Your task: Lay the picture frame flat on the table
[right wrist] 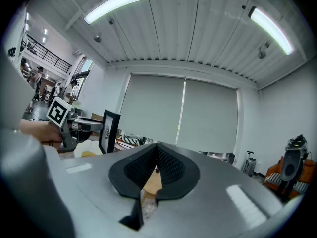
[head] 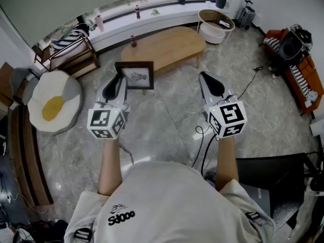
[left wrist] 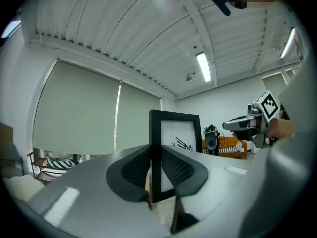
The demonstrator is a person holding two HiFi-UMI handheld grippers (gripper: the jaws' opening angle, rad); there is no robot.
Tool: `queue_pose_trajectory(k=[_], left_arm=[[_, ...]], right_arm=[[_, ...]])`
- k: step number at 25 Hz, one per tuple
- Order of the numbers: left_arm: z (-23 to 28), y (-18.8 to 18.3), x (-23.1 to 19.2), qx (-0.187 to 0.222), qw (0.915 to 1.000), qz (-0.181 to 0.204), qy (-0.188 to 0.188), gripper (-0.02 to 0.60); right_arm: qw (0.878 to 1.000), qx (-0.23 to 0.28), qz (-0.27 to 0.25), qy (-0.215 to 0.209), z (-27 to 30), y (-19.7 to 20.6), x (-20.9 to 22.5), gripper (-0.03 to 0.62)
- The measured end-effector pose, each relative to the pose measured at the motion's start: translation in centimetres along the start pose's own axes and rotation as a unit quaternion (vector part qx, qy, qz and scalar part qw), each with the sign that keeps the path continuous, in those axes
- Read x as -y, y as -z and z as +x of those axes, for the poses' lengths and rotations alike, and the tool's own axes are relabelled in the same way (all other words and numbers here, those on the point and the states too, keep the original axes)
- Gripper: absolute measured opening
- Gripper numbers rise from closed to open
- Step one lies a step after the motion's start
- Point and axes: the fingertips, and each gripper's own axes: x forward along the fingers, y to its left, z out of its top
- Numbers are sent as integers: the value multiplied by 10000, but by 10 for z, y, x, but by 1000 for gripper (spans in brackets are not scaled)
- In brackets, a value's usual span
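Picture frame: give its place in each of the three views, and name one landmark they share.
Head view: picture frame upper centre-left, clamped in the left gripper, in front of the wooden table.
Left gripper view: picture frame at centre, upright between the jaws.
Right gripper view: picture frame at far left, turned nearly side-on.
Shared landmark: orange sofa, towards the right in all three.

The left forearm [head: 109,161] and right forearm [head: 226,158] are reaching forward side by side, each carrying a tool roughly level. The left tool [head: 119,81] is clamping the left edge of an upright picture frame [head: 136,76]. The right tool [head: 204,77] is gripping nothing, its jaws pressed together.
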Motion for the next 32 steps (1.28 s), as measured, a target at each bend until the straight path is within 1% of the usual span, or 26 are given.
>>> queue_pose_trajectory(k=[4, 10, 15, 22, 26, 29, 32], left_arm=[[1, 5, 3, -45, 10000, -18, 20, 78], [5, 11, 11, -88, 10000, -28, -6, 78], [12, 14, 20, -105, 9999, -82, -65, 78], [15, 15, 51, -111, 9998, -27, -188, 78], [19, 19, 56, -166, 9995, -40, -249, 78], [22, 28, 59, -263, 9994, -58, -222, 78], [32, 32, 64, -272, 9994, -63, -184, 78]], right_arm=[[9999, 105, 33, 30, -1, -1, 2, 2], [9990, 339, 258, 148, -6, -1, 18, 2], [9994, 281, 191, 66, -7, 6, 29, 2], [9993, 237, 123, -261, -18, 20, 42, 2], [9991, 169, 169, -347, -14, 29, 49, 2], [9990, 105, 230, -378, -14, 36, 52, 2], [9991, 104, 225, -344, -12, 39, 61, 2]])
